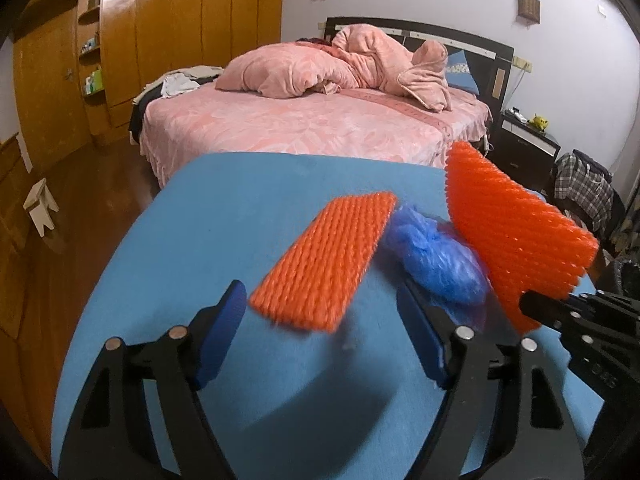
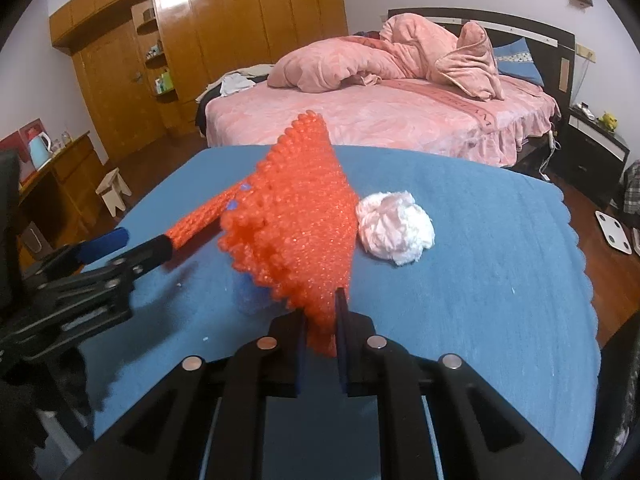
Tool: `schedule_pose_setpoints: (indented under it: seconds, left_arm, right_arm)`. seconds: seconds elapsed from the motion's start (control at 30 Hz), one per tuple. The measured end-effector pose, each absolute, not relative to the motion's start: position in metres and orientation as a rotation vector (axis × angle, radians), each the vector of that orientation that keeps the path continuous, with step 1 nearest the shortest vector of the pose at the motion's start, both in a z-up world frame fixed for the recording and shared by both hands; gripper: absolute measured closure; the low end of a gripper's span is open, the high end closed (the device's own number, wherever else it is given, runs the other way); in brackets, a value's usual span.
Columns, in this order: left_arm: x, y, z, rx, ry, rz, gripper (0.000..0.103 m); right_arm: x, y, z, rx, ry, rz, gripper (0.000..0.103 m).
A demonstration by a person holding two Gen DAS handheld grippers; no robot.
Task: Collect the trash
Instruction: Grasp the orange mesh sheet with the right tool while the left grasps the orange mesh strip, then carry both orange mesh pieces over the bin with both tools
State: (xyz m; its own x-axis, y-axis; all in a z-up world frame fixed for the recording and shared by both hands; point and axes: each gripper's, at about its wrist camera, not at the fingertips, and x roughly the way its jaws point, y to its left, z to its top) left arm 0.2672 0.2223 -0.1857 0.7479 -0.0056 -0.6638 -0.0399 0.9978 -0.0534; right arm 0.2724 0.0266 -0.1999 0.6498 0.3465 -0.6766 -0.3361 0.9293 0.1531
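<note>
A flat orange foam net lies on the blue tablecloth, just ahead of my open left gripper, between its fingers. A crumpled blue plastic bag lies right of it, by the right finger. My right gripper is shut on a second orange foam net and holds it up above the cloth; it also shows in the left wrist view. A crumpled white tissue ball lies on the cloth to the right. The left gripper shows at the left of the right wrist view.
A bed with pink bedding stands beyond the table. Wooden wardrobes line the back left wall. A small white stool stands on the floor at left. A black nightstand is at right. A dark bin rim shows at the far right.
</note>
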Motion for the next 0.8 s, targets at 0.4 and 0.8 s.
schedule_pose_setpoints:
  seconds: [0.4, 0.8]
  left_arm:
    - [0.285, 0.225, -0.204, -0.087, 0.807, -0.023, 0.092]
    - [0.266, 0.222, -0.177, -0.087, 0.729, 0.002, 0.093]
  right_arm:
    - [0.276, 0.032, -0.213, -0.004, 0.789, 0.386, 0.090]
    - [0.272, 0.030, -0.192, 0.014, 0.756, 0.409, 0.090]
